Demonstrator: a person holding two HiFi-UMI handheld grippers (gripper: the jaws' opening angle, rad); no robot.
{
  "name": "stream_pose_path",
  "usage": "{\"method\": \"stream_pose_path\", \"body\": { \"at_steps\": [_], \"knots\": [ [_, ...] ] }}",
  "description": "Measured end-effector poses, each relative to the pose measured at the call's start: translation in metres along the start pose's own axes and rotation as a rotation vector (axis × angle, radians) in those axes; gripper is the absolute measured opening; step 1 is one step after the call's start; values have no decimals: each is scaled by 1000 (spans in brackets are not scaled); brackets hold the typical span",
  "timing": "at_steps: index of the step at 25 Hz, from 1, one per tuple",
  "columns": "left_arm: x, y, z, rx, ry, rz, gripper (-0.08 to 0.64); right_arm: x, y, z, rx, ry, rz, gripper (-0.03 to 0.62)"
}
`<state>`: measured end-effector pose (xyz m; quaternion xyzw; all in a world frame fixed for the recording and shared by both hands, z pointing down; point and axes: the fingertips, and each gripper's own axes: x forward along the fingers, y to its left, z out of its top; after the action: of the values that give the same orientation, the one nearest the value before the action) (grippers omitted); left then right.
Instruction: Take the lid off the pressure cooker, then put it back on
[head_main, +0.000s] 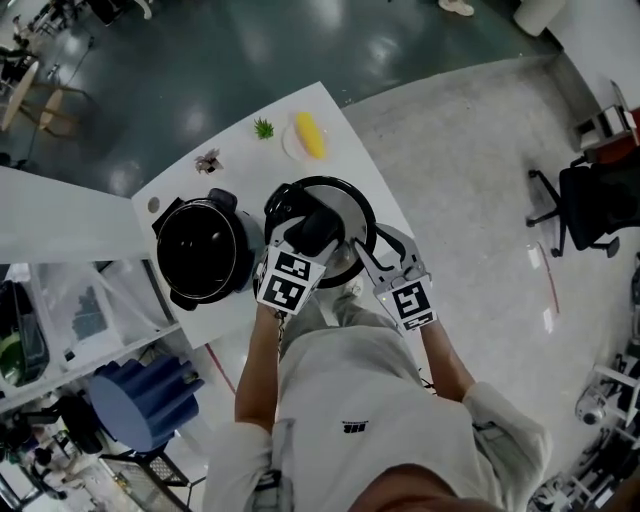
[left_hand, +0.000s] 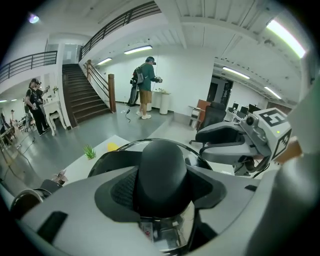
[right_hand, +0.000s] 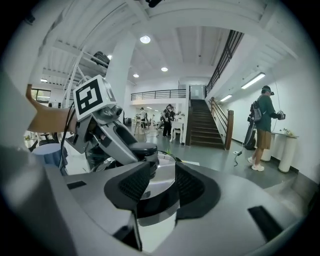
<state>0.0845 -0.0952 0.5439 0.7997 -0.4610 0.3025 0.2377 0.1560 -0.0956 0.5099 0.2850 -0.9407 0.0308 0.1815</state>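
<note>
Bright, even light from ceiling strip lamps (left_hand: 287, 37) glares off the glossy dark floor (head_main: 200, 60) and the steel lid (right_hand: 161, 175), while both gripper views bulge fisheye-wise, with black corners and a blurred near foreground.

A white rectangular table (head_main: 240, 150) carried an open black round pressure cooker pot (head_main: 198, 250) on its left side. Toward the far end lay a small green plant sprig (head_main: 263, 128), a yellow oblong item (head_main: 310, 135) on a white plate (head_main: 291, 146), and a small pale dried flower (head_main: 209, 161). A small grey disc (head_main: 153, 205) sat by the left edge.
</note>
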Motion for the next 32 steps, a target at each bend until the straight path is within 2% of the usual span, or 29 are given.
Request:
{"method": "stream_pose_path", "body": {
  "at_steps": [3, 8, 13, 16, 23, 32],
  "knots": [
    [-19, 3, 10, -10, -10, -2, 287, 0, 8, 17, -13, -23, 19, 140],
    [-45, 13, 16, 5, -33, -2, 287, 8, 20, 38, -87, -90, 49, 140],
    [-77, 27, 18, 44, -47, -17, 287, 15, 42, 60, -57, -70, 42, 140],
    [-94, 39, 17, 72, -50, -35, 287, 28, 53, 73, -92, -119, 33, 140],
    [-135, 68, 4, 126, -43, -86, 287, 52, 91, 102, -110, -141, 18, 140],
    [-175, 115, -31, 174, -17, -119, 287, 88, 145, 120, -116, -125, 17, 140]
  ]
}}
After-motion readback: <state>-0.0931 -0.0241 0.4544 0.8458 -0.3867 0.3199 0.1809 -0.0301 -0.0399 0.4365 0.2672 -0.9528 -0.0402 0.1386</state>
